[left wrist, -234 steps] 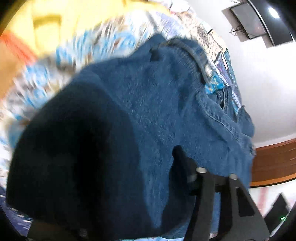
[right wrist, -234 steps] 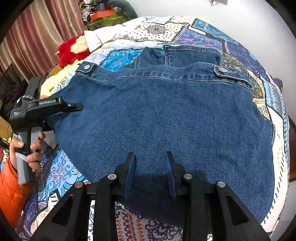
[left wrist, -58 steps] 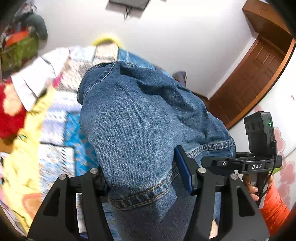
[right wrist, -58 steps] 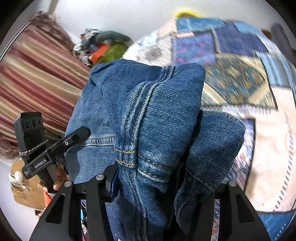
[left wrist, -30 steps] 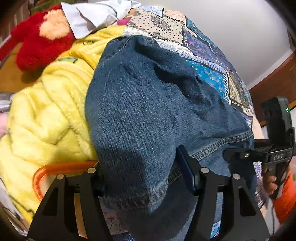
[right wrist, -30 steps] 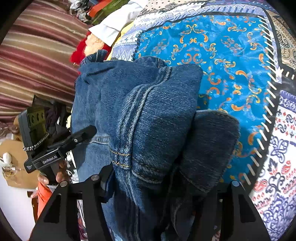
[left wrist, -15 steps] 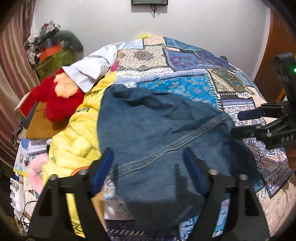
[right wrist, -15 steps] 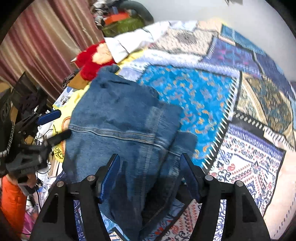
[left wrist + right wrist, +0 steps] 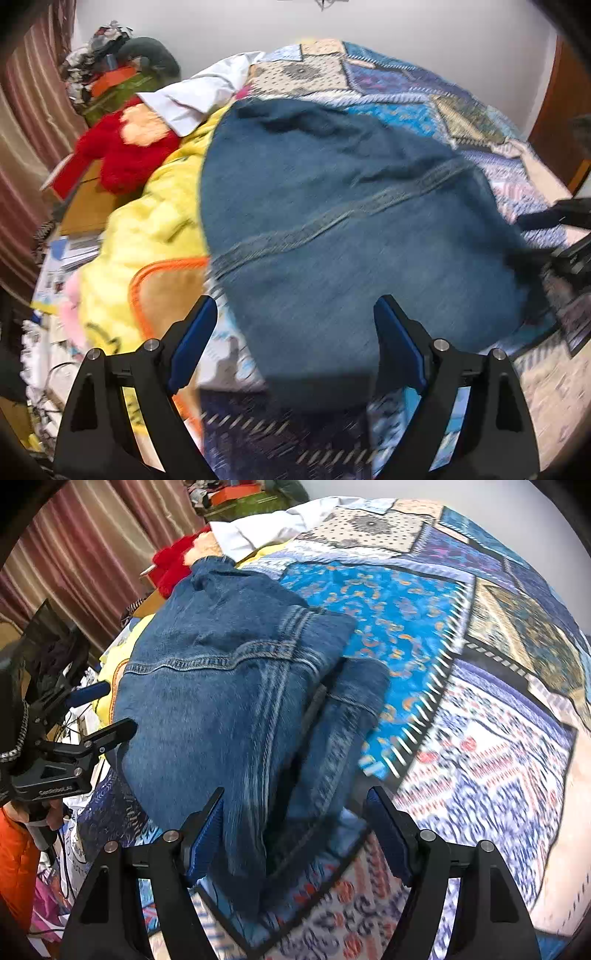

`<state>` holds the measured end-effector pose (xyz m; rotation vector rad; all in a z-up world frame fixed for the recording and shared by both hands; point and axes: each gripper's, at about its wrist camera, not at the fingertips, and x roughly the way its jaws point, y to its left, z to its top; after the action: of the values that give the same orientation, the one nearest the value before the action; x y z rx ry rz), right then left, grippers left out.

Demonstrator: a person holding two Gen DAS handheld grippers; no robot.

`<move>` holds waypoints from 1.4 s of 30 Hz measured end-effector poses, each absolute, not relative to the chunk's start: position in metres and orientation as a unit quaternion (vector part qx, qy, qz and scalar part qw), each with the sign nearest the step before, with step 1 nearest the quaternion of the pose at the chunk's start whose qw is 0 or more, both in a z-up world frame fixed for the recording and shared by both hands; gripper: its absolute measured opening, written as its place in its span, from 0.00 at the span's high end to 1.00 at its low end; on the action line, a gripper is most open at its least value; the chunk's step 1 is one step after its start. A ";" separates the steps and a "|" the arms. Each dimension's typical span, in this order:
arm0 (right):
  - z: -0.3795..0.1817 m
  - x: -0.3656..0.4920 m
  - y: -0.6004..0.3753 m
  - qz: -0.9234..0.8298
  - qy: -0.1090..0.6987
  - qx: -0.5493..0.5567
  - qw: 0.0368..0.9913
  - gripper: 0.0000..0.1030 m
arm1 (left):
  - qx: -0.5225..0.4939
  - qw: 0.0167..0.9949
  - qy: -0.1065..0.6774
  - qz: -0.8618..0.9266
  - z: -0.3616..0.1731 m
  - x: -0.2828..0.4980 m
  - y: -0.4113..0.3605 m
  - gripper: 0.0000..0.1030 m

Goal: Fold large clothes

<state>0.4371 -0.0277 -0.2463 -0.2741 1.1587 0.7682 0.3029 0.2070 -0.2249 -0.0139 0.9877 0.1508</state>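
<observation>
A blue denim jacket (image 9: 229, 686) is seen folded into a thick bundle, laid flat just ahead of the right gripper (image 9: 293, 827) and extending to its left. A stitched seam is shown across its top layer, with a narrower folded part alongside.

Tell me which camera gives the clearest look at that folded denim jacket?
The right wrist view: the denim jacket is sharp there, showing its stitched seams and the stacked folded layers along its right edge. The left wrist view shows the same denim jacket blurred by motion, only one seam visible, lying partly over a yellow blanket.
</observation>
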 end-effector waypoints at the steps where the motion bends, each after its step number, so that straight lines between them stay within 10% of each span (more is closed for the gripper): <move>1: -0.244 0.434 -0.032 0.350 0.530 -0.124 0.762 0.29 | -0.004 0.876 0.475 0.078 -0.225 0.298 0.208 0.15; 22: -0.032 0.302 -0.070 0.402 0.239 -0.018 0.884 0.29 | -0.064 0.978 0.180 0.088 0.000 0.168 0.160 0.16; 33: -0.001 0.220 -0.093 0.371 0.124 0.015 0.920 0.29 | -0.037 0.988 0.081 0.125 0.034 0.098 0.118 0.16; 42: -0.009 0.197 -0.098 0.337 0.118 0.017 0.934 0.04 | -0.048 0.984 0.089 0.145 0.021 0.087 0.116 0.04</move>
<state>0.1970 -0.0984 -0.0094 0.0342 0.2404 0.6892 0.0867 0.1159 0.0211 -0.0962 0.1795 0.2913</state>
